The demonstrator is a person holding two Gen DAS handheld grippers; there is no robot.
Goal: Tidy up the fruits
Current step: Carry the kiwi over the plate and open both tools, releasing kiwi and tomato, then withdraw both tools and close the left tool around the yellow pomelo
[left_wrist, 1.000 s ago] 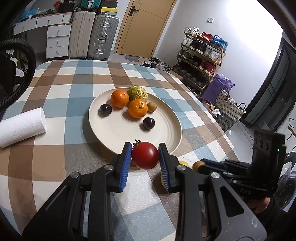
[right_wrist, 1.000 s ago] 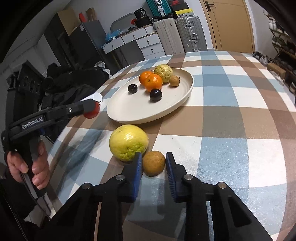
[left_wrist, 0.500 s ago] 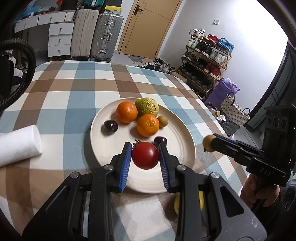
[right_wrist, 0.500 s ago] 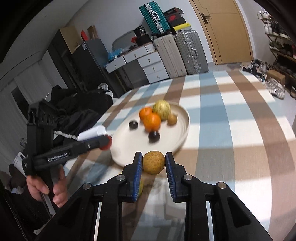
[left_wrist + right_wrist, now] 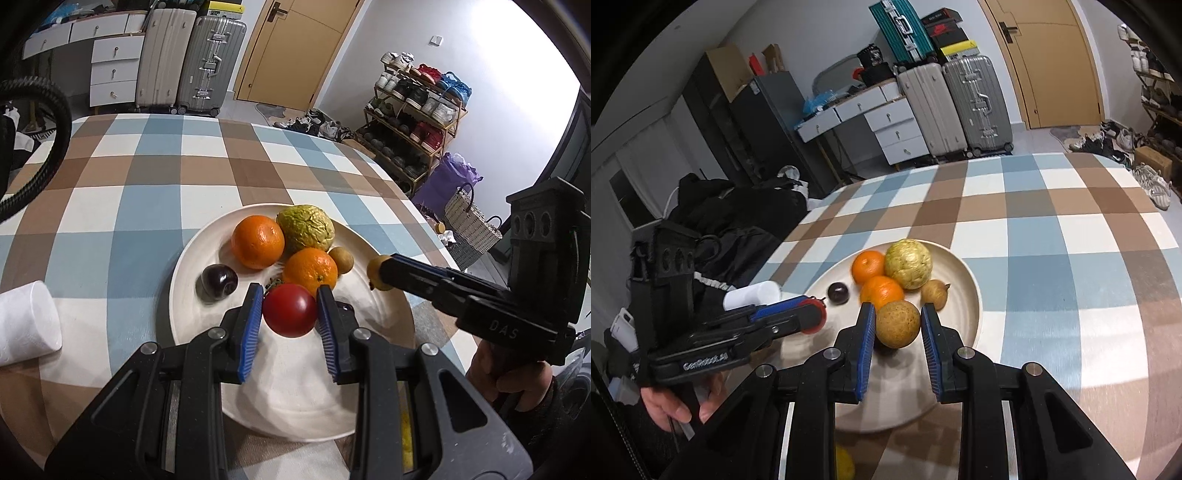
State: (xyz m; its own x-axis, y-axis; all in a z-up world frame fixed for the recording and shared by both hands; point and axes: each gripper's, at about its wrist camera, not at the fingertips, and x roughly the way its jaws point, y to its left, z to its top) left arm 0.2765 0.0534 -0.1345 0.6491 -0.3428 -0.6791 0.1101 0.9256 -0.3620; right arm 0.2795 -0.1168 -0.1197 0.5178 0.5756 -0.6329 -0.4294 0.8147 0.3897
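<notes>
Jaws of our left gripper (image 5: pixel 290 310) clamp the tomato (image 5: pixel 290 311); the right gripper (image 5: pixel 898 328) clamps a brown fruit (image 5: pixel 897 324). Both have travelled from the tabletop (image 5: pixel 147 192) to above the plate (image 5: pixel 369 295), ready for release.

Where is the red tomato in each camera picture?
Left wrist view: the red tomato sits low in the middle, pinched in the left gripper above the plate.
Right wrist view: only a red sliver of it peeks out at the left, at the tip of that same gripper.
Shared landmark: the bumpy green-yellow fruit at the plate's far side.
</notes>
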